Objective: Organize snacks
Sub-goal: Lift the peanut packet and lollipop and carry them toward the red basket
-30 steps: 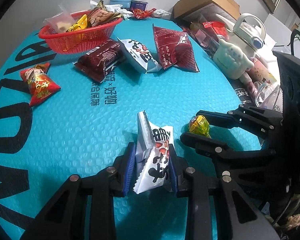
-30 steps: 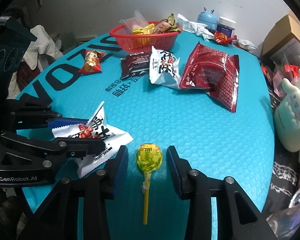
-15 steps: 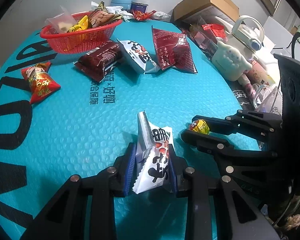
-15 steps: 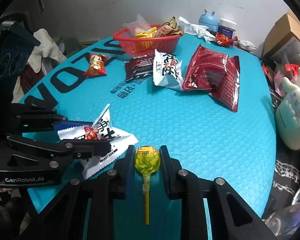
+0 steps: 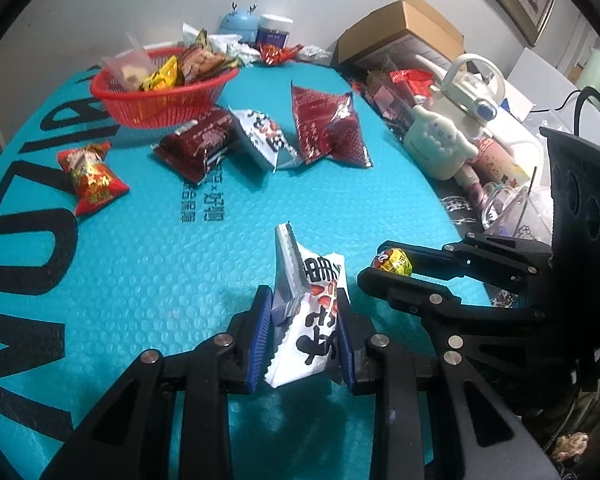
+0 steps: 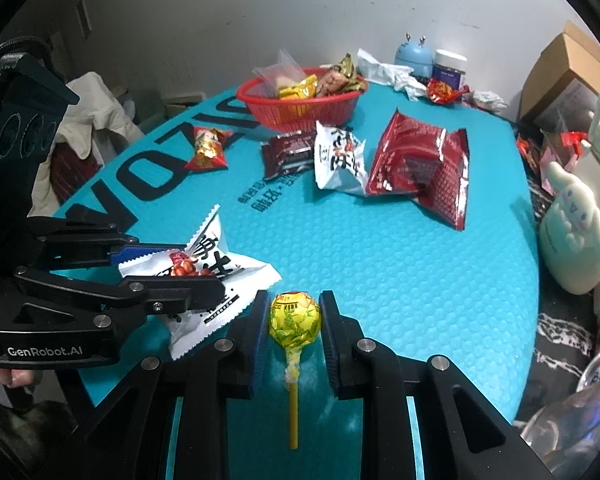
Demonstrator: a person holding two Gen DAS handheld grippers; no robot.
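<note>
A crinkled white packet (image 5: pixel 306 312) with black characters and red nuts is pinched by the left claw (image 5: pixel 304 330) at 6 o'clock. A lollipop (image 6: pixel 295 316), round and yellow-foiled on a yellow stick, is clamped in the right claw (image 6: pixel 294 322). A red mesh basket (image 6: pixel 300 110), heaped with wrappers, is seen at 12 o'clock on the bubbled teal surface (image 6: pixel 380 264).

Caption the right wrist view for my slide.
Right gripper shut on yellow-wrapped lollipop above teal bubble mat.

red basket (image 5: pixel 160 100), yellow lollipop (image 6: pixel 295 317), teal mat (image 5: pixel 140 260)
</note>
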